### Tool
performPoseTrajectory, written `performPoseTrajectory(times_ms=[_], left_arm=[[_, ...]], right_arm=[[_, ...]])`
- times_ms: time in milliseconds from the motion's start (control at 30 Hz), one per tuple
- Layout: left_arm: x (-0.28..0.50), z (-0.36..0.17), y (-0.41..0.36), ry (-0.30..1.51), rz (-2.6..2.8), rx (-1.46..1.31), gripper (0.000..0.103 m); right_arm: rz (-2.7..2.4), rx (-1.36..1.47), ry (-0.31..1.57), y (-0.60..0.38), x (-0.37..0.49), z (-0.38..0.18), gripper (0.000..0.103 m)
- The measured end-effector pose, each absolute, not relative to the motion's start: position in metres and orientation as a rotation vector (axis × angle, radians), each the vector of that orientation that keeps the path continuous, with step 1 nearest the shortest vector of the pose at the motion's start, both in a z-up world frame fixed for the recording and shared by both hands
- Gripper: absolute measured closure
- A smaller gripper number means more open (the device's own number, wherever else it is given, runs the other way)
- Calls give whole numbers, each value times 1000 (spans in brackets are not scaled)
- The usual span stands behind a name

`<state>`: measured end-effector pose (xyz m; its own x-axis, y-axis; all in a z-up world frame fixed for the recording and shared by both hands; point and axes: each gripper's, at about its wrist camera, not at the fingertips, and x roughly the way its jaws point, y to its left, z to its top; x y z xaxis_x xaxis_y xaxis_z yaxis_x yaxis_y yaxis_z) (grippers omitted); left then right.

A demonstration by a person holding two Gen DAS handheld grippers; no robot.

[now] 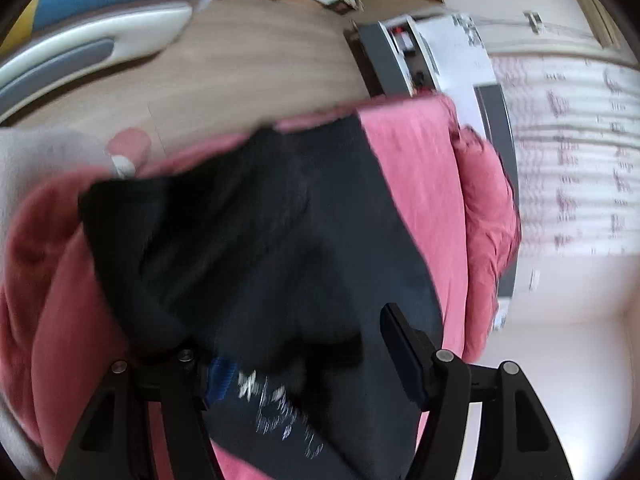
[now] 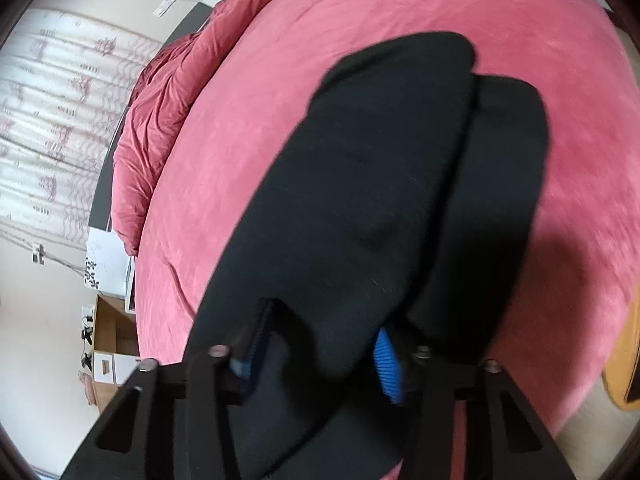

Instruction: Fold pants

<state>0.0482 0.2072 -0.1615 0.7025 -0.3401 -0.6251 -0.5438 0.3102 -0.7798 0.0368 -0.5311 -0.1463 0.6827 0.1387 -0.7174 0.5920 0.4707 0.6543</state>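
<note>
The black pants (image 1: 256, 232) lie bunched on a pink bed cover (image 1: 416, 168); silver print shows on the cloth near the camera. My left gripper (image 1: 304, 360) has its jaws wide apart, with cloth draped over the left finger (image 1: 218, 376) and the right finger (image 1: 400, 352) bare. In the right wrist view the pants (image 2: 384, 184) hang in two legs over the pink cover (image 2: 280, 80). My right gripper (image 2: 320, 356) is also spread, and black cloth lies between and over its blue pads (image 2: 388, 364). No pinch on the cloth shows in either view.
A bunched pink duvet (image 2: 168, 96) lies at the bed's far edge by a patterned curtain (image 2: 52, 120). Wood floor (image 1: 248, 64) and a white and grey object (image 1: 80, 56) lie beyond the bed. Cardboard boxes (image 2: 112, 344) stand beside the bed.
</note>
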Motion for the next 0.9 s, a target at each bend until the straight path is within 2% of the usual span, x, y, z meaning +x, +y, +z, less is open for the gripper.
performPoseTrajectory(times_ms=[167,267,433,567,600,633,667,700,833,900], left_arm=[[63,-172,213,914,150,-1407,42],[62,-175,216,985,191,-1527,44],[56,-139,235,932,240,-1275,42],[55,-136,245,929,213,-1273,43],[58,-141,243,964,184,-1296,47],[62,-146,242,985,165,-1319,70],[68,-149,240,1011,145,-1335,83],[78,-147,234,1034,149,-1304,89],[112,-114,235,979,78,-1242,92],[124,-84,241,891,-5,-1235,93]], right_arm=[[-327,1089,841,-538,48,-147,81],[-309,1158,837,-546,47,-144,81],[-330,1166,882,-558,46,-141,79],[-337,1188,900,-566,47,-147,81],[-339,1168,913,-565,50,-147,84],[-338,1142,928,-564,50,-144,92],[-341,1118,943,-564,56,-138,94],[-338,1115,946,-564,60,-131,94],[-248,1127,847,-564,82,-85,95],[-182,1096,763,-563,86,-53,95]])
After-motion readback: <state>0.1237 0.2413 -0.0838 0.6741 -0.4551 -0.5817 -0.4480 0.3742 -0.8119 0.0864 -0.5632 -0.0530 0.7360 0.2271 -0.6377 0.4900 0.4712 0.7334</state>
